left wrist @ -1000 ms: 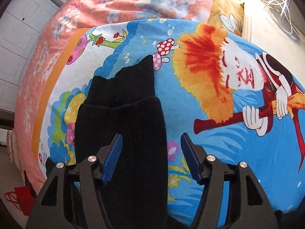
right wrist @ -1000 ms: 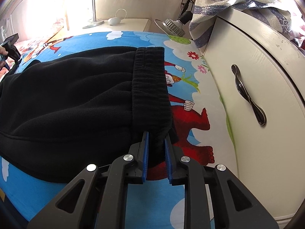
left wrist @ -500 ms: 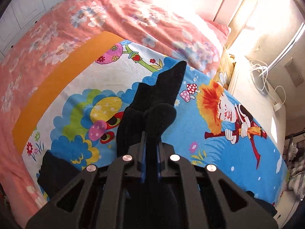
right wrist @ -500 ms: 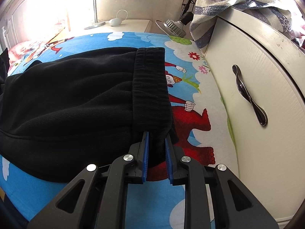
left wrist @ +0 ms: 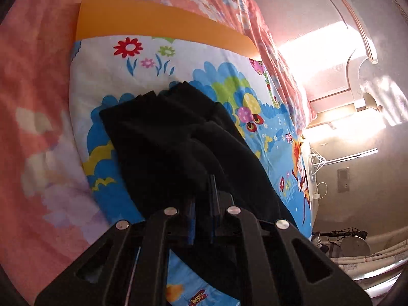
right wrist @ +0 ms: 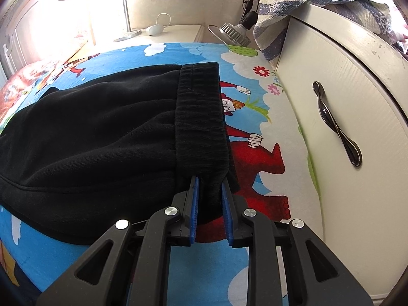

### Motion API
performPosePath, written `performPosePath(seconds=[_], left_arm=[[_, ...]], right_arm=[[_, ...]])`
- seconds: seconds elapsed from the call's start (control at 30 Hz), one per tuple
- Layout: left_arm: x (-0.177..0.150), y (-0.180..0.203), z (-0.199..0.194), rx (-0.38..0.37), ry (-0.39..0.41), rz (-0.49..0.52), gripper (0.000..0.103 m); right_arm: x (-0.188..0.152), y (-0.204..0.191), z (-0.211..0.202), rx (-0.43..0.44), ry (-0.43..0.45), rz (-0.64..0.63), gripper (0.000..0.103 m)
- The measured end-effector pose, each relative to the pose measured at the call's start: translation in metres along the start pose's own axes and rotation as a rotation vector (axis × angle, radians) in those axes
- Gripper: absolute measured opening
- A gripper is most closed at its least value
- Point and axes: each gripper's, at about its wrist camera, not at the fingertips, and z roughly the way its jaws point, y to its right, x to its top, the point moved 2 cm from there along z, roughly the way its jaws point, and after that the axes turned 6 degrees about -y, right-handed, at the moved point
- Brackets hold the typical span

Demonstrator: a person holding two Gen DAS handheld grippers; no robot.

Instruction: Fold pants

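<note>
Pants gripped at both ends on cartoon sheet.
L gripper clamped on leg fabric; R gripper clamped on waistband.

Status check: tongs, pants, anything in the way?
Left tongs shut on pants leg. Right tongs shut on waistband. Cabinet close right.

Pants: matt black knit cloth, ribbed waistband. Sheet: smooth printed cloth. Cabinet: painted, satin, chipped; handle glossy metal. Gripper pads: ridged blue plastic.
</note>
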Motion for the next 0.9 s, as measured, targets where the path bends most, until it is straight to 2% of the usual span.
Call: performPosePath(seconds=[0.03, 0.07, 0.1, 0.13, 0.17, 0.2, 0.33, 0.4, 0.6, 0.73, 0.87, 0.9], left_arm=[[-0.001, -0.012, 0.005, -0.039, -0.015, -0.027, 0.011], [-0.001, -0.02, 0.01, -0.07, -0.025, -0.042, 0.014], [-0.001, -0.025, 0.012, -0.105, -0.029, -0.055, 0.024], [-0.001, -0.028, 0.013, -0.144, -0.027, -0.07, 0.04], [-0.001, -0.03, 0.015, -0.18, -0.024, -0.08, 0.044], [0.0, -0.029, 0.017, -0.207, -0.024, -0.08, 0.044], [0.005, -0.022, 0.022, -0.278, -0.026, -0.079, 0.044], [0.007, -0.021, 0.028, -0.287, -0.032, -0.089, 0.044], [0.004, -0.017, 0.039, -0.287, -0.052, -0.086, 0.044], [0.0, -0.017, 0.041, -0.283, -0.058, -0.081, 0.043], [0.0, -0.021, 0.042, -0.276, -0.06, -0.072, 0.041], [-0.001, -0.022, 0.041, -0.274, -0.06, -0.071, 0.04]], right_arm=[[0.001, 0.004, -0.001, 0.023, -0.007, 0.024, 0.026], [0.002, 0.01, -0.002, 0.056, -0.016, 0.064, 0.033], [0.002, 0.017, -0.003, 0.101, -0.024, 0.114, 0.046], [0.001, 0.025, -0.005, 0.16, -0.03, 0.166, 0.06], [0.0, 0.03, -0.008, 0.229, -0.023, 0.21, 0.093], [-0.003, 0.033, -0.013, 0.282, -0.007, 0.241, 0.093], [-0.012, 0.038, -0.026, 0.366, 0.006, 0.308, 0.094], [-0.015, 0.044, -0.031, 0.412, 0.01, 0.368, 0.093], [-0.019, 0.051, -0.02, 0.563, -0.053, 0.52, 0.076], [-0.019, 0.05, -0.008, 0.53, -0.082, 0.556, 0.076], [-0.021, 0.049, 0.0, 0.557, -0.09, 0.592, 0.07], [-0.022, 0.048, 0.002, 0.561, -0.09, 0.596, 0.065]])
